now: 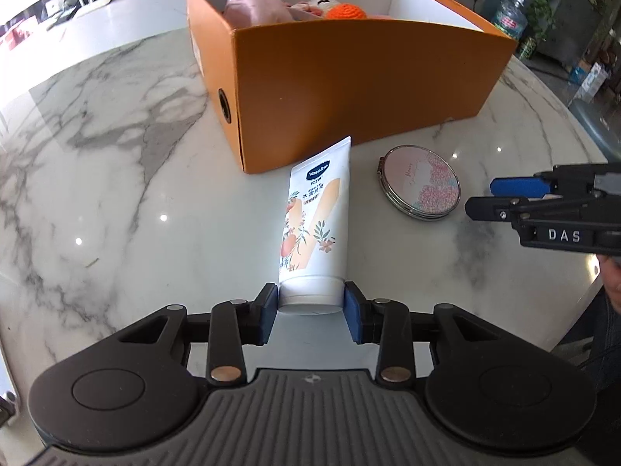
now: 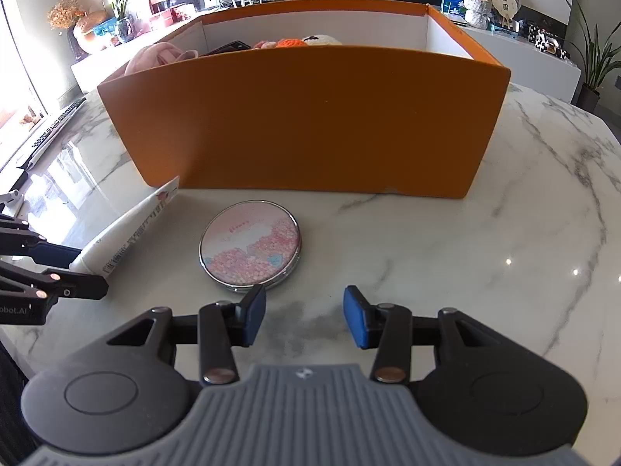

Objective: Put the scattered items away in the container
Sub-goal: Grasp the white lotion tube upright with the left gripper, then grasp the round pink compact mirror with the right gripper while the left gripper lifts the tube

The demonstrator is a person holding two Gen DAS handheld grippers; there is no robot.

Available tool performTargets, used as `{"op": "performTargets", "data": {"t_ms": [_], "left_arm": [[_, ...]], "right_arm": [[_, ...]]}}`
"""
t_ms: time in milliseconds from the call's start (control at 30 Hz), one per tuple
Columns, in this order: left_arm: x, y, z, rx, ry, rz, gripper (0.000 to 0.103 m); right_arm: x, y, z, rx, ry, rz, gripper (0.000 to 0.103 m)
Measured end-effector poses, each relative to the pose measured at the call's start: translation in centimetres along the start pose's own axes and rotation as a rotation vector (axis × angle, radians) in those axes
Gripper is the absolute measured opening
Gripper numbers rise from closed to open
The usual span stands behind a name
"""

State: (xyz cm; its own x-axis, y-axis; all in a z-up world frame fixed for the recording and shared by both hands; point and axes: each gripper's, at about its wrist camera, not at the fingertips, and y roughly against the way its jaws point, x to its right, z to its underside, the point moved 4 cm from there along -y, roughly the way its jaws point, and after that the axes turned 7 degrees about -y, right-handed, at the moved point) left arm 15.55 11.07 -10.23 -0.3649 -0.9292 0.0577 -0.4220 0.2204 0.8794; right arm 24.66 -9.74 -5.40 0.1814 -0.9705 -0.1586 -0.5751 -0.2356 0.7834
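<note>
Lotion tube (image 1: 315,225) is seen lying flat on the marble table (image 1: 116,178), its crimped tail almost touching the near corner of the orange cardboard box (image 1: 361,89) and its white cap end pointed back between the fingers of the left gripper (image 1: 311,306). The blue pads (image 1: 268,310) are set against either side of the cap, so the tube appears to be gripped there, though it is not yet lifted; the cap is probably chosen because it is rigid and will not squash as the soft body would. The round compact mirror (image 2: 248,246) is left lying flat just beside the tube, in front of the box's long wall, and is touched by nothing. The right gripper (image 2: 304,320) is held low over bare marble just short of the mirror, its jaws parted and empty, presumably kept ready for that item. Inside the box a pink cloth (image 1: 252,9), an orange crocheted toy (image 1: 343,11) and a dark flat object that cannot be identified are already stowed. Two items are therefore judged to remain outside the container.
</note>
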Motion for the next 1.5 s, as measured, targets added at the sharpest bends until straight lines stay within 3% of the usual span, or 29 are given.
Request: {"op": "performTargets", "data": {"t_ms": [100,233,467,567,933,1067,1200,1333,1500], "left_arm": [[-0.7,-0.1,-0.2,-0.015,0.066,0.022,0.041],[0.1,-0.2,-0.4,-0.023,0.021,-0.014,0.042],[0.0,-0.2,-0.7,-0.024,0.022,-0.007,0.043],[0.0,-0.3,-1.0,-0.023,0.024,-0.011,0.044],[-0.1,-0.9,-2.5,-0.001,0.032,-0.044,0.044],[-0.5,-1.2,-3.1,0.015,0.078,-0.063,0.046],[-0.8,-1.2,-3.6,0.031,0.108,-0.063,0.043],[-0.8,-1.1,-3.7,0.031,0.143,-0.068,0.039],[-1.3,-1.4,-4.0,0.023,0.249,-0.115,0.032]], "right_arm": [[-0.4,0.0,-0.2,0.003,0.017,-0.015,0.047],[-1.2,-0.3,-0.5,0.005,0.05,-0.038,0.047],[-2.2,-1.2,-1.4,0.0,0.105,-0.073,0.048],[-2.6,-1.5,-1.7,0.002,0.131,-0.082,0.056],[-3.7,-2.6,-2.6,0.013,0.174,-0.105,0.063],[-4.6,-2.9,-2.2,0.015,0.226,-0.102,0.072],[-5.2,-3.2,-1.8,0.02,0.28,-0.087,0.073],[-5.1,-3.7,-2.0,0.007,0.258,-0.104,0.073],[-5.3,-3.9,-1.7,0.024,0.267,-0.098,0.074]]}}
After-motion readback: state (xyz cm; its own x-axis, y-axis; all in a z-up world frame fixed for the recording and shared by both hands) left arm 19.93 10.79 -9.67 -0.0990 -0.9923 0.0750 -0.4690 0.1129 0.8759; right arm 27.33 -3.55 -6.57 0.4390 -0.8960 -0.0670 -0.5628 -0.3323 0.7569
